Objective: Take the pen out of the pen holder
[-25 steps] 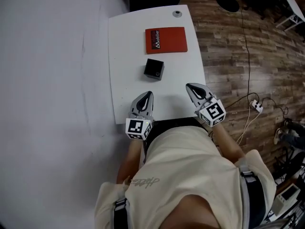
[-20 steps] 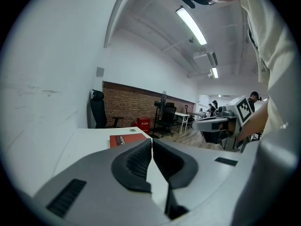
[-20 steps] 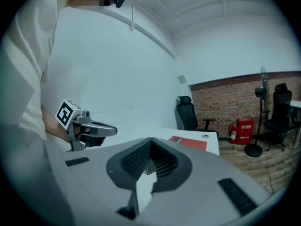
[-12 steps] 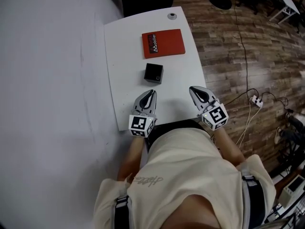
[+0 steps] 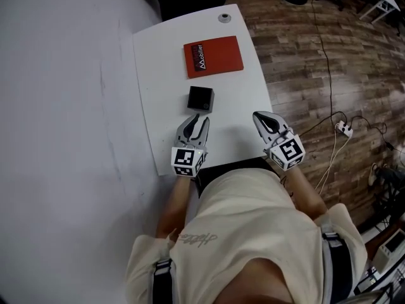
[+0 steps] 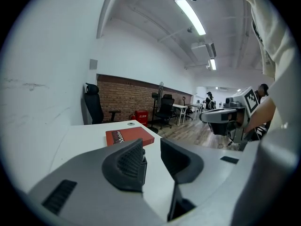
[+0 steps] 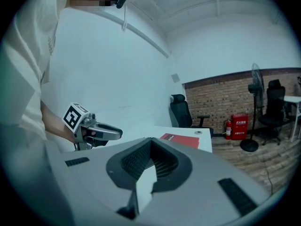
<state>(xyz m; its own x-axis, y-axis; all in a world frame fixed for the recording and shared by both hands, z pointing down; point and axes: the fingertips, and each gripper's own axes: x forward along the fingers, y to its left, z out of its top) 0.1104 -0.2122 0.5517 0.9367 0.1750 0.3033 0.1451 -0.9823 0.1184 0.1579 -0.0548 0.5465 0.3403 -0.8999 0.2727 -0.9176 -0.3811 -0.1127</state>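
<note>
The pen holder (image 5: 200, 99) is a small black cube standing mid-table in the head view; I cannot make out a pen in it. My left gripper (image 5: 195, 121) sits just short of it, pointing at it, and its jaws are opening. In the left gripper view (image 6: 151, 147) they stand apart with nothing between them. My right gripper (image 5: 261, 116) hovers at the table's near right edge. Its jaws are shut and empty in the right gripper view (image 7: 151, 142).
A red book (image 5: 213, 56) lies beyond the pen holder on the white table (image 5: 243, 97), and a small round grey cap (image 5: 224, 18) sits at the far end. A white wall runs along the left and wood floor with cables (image 5: 338, 128) lies to the right.
My left gripper has moved forward toward the pen holder and its jaws have gone from shut to apart. My right gripper has hardly shifted.
</note>
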